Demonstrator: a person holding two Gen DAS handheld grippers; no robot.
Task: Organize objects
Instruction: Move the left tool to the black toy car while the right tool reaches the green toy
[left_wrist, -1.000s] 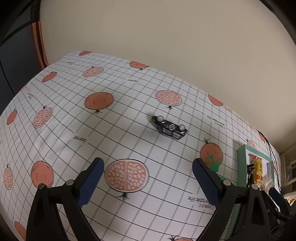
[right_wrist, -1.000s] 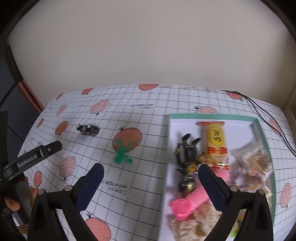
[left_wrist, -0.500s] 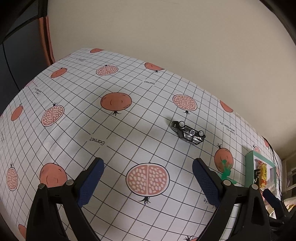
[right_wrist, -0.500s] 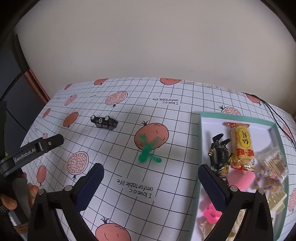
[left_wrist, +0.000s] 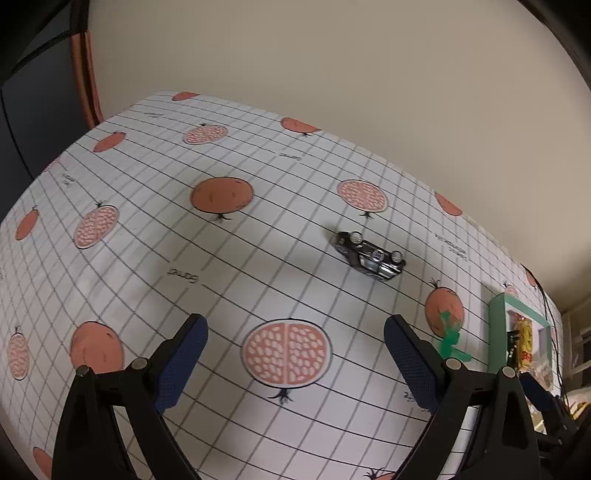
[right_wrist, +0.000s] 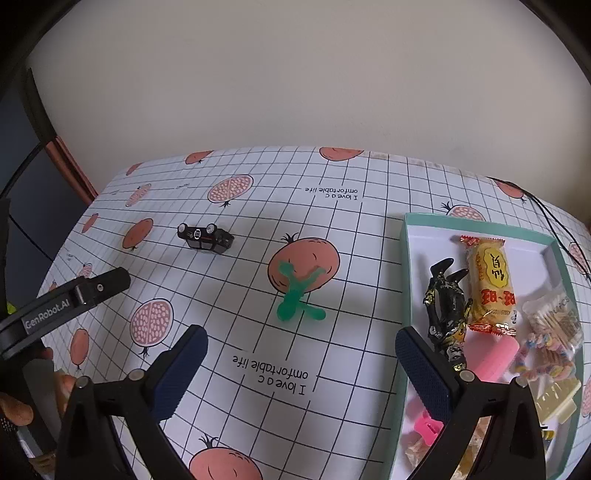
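Note:
A small black toy car (left_wrist: 369, 255) lies overturned, wheels up, on the pomegranate-print tablecloth; the right wrist view has the car (right_wrist: 205, 237) at far left. A green rubbery figure (right_wrist: 296, 294) lies flat on an orange print, and the same green figure (left_wrist: 451, 341) shows beside my left gripper's right finger. My left gripper (left_wrist: 295, 365) is open and empty, short of the car. My right gripper (right_wrist: 301, 371) is open and empty, hovering near the green figure. A mint-green tray (right_wrist: 406, 266) at right holds a yellow snack pack (right_wrist: 491, 284), a black toy (right_wrist: 445, 306) and pink items.
The tray's mint rim (left_wrist: 496, 332) is at the right edge of the left wrist view. A black cable (right_wrist: 546, 218) runs behind the tray. A wall closes off the table's far side. A hand (right_wrist: 22, 402) holds the left tool at lower left.
The right gripper has shifted left, away from the tray and toward the green figure. The left view has swung slightly; the car now sits further right and lower than a second ago.

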